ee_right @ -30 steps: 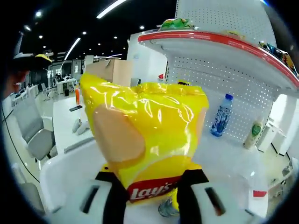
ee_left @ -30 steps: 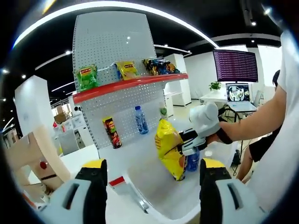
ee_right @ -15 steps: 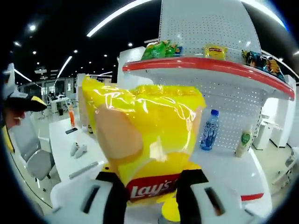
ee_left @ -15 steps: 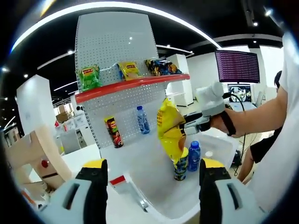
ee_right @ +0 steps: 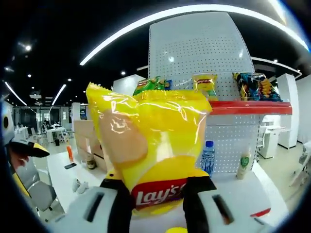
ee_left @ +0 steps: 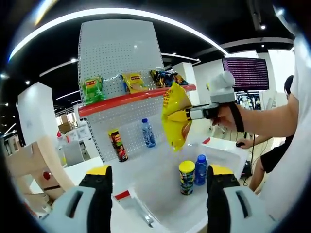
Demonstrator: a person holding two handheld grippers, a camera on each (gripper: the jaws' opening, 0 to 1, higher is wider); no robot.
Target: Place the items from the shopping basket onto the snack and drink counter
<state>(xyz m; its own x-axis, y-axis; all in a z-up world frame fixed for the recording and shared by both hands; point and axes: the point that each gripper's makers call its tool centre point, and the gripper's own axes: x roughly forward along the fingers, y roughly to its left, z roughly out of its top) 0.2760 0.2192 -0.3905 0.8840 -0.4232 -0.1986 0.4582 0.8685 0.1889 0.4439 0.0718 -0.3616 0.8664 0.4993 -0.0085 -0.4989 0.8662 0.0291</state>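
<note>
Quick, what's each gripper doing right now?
Left gripper: open, holding nothing, jaws wide apart.
Right gripper: shut on the yellow Lay's chip bag, lifted in front of the red shelf.

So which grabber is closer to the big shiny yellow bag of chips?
Right. The right gripper is clamped on the shiny yellow chip bag, lifted near the red shelf. The left gripper is open, lower down, apart from it.
</note>
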